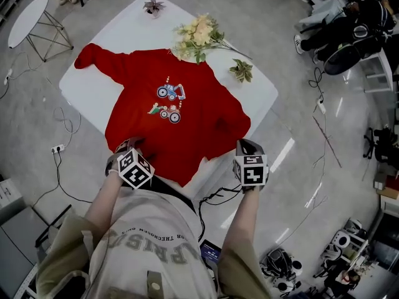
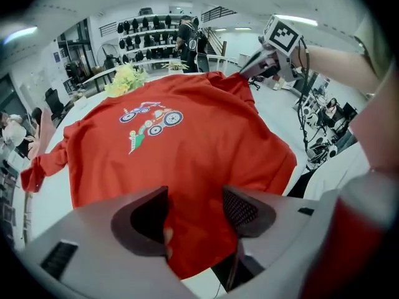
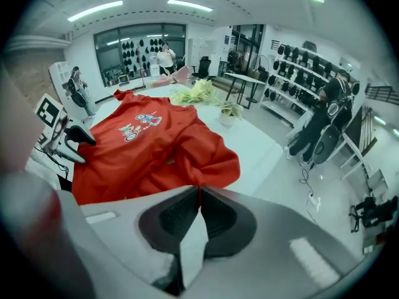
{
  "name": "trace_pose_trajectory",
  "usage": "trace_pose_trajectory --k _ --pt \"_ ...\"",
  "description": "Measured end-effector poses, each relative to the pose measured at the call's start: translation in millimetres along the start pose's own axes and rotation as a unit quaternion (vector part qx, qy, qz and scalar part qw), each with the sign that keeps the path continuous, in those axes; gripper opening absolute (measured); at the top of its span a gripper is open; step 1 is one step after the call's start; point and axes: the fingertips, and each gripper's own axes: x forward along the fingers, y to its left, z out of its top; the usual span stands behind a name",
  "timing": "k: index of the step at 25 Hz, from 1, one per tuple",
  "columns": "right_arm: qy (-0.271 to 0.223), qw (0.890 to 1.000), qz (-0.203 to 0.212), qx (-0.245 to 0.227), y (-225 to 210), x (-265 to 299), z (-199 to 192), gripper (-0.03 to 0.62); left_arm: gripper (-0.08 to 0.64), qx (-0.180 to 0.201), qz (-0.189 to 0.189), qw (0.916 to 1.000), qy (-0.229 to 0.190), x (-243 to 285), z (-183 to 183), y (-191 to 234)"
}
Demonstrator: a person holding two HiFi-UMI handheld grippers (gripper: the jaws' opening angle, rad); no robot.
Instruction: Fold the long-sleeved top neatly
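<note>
A red long-sleeved top [image 1: 174, 114] with a cartoon vehicle print lies front up on the white table [image 1: 118, 39]. One sleeve [image 1: 93, 58] stretches to the far left; the other is bunched over its right side [image 1: 227, 120]. My left gripper [image 1: 129, 147] hovers over the near hem, jaws open [image 2: 195, 195], with red cloth seen below the gap and untouched by the pads. My right gripper [image 1: 244, 147] is shut [image 3: 199, 192] with a thin sliver of red at its tips. In the left gripper view it [image 2: 246, 73] pinches a raised edge of the top [image 2: 187, 142].
A bunch of pale flowers [image 1: 199, 36] lies at the top's collar, a leafy sprig [image 1: 242, 70] to its right, and a small potted plant [image 1: 153, 7] at the far corner. A round side table [image 1: 28, 20] and floor cables [image 1: 62, 161] are on the left.
</note>
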Motion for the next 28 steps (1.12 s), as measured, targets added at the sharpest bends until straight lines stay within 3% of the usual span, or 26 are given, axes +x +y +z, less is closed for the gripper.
trace_pose_trajectory --k 4,7,9,11,13,16,22,25,28 --pt "0.018 0.999 0.025 0.038 -7 9 -21 0.015 0.273 -0.007 -0.001 0.9999 -0.013 -6 3 1" --pt "0.026 0.998 0.016 0.050 -3 22 -34 0.019 0.273 -0.003 -0.011 0.9989 -0.046 -16 20 -2" --pt "0.003 0.997 0.014 0.079 -1 17 -28 0.095 0.273 0.006 -0.025 0.9964 -0.081 -24 43 -8" --pt "-0.027 0.991 0.033 0.125 6 4 -21 0.225 0.273 0.028 -0.046 0.9922 -0.112 -28 70 -24" --pt "-0.044 0.987 0.042 0.152 10 -11 -21 0.241 0.273 0.061 -0.071 0.9862 -0.137 -29 98 -51" --pt "-0.045 0.987 0.030 0.148 8 -22 -24 0.241 0.275 0.111 -0.092 0.9767 -0.160 -22 134 -95" --pt "-0.048 0.989 0.043 0.132 -2 -38 -43 0.241 0.273 0.147 -0.087 0.9773 -0.125 32 170 -171" --pt "-0.055 0.990 0.055 0.118 -21 -46 -51 0.241 0.263 0.138 -0.049 0.9845 -0.096 59 181 -180" --pt "-0.057 0.991 0.075 0.098 -35 -54 -67 0.241 0.167 0.107 0.004 0.9922 -0.064 79 181 -175"
